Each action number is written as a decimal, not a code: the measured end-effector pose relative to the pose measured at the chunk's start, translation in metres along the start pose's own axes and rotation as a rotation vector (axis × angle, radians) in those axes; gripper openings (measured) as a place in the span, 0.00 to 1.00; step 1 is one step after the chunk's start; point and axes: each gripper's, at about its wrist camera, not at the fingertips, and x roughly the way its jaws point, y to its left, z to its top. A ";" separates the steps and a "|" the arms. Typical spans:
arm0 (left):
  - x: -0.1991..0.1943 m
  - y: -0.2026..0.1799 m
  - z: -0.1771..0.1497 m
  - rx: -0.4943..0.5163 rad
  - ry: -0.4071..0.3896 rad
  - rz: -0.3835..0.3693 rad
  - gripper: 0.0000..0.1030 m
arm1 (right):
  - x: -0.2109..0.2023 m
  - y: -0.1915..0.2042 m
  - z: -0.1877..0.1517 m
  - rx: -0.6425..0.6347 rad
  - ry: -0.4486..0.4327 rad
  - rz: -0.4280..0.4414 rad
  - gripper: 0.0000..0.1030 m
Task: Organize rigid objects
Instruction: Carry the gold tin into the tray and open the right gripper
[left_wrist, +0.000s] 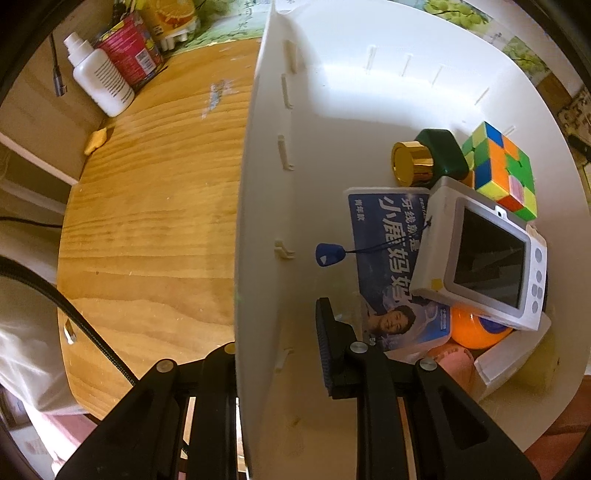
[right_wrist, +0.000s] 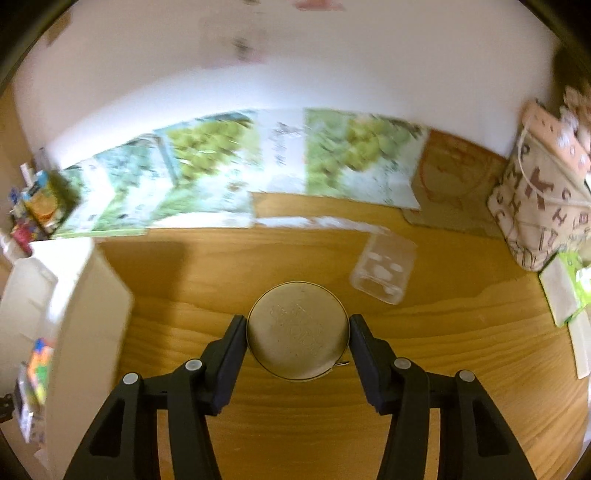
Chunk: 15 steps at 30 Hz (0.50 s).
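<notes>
Wooden table (right_wrist: 461, 350), white wall (right_wrist: 332, 66) — warm light

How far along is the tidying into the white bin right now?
Done: the cube, camera and blue pack lie in the white bin, steadied by the left gripper. In hand: the right gripper holds a round tin. Left: the clear box.

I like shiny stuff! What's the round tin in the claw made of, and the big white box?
Round tin: probably metal, dull brushed gold, with raised letters stamped in its lid. White box: looks like plastic, smooth and slightly glossy, with moulded slots in its thin walls.
</notes>
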 end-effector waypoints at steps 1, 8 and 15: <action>-0.001 0.000 0.000 0.009 -0.003 -0.004 0.21 | -0.006 0.008 0.000 -0.012 -0.010 0.006 0.54; -0.006 0.000 -0.004 0.048 -0.018 -0.022 0.21 | -0.047 0.066 -0.001 -0.053 -0.083 0.089 0.54; -0.009 -0.001 -0.011 0.097 -0.039 -0.025 0.21 | -0.078 0.133 -0.015 -0.143 -0.126 0.176 0.54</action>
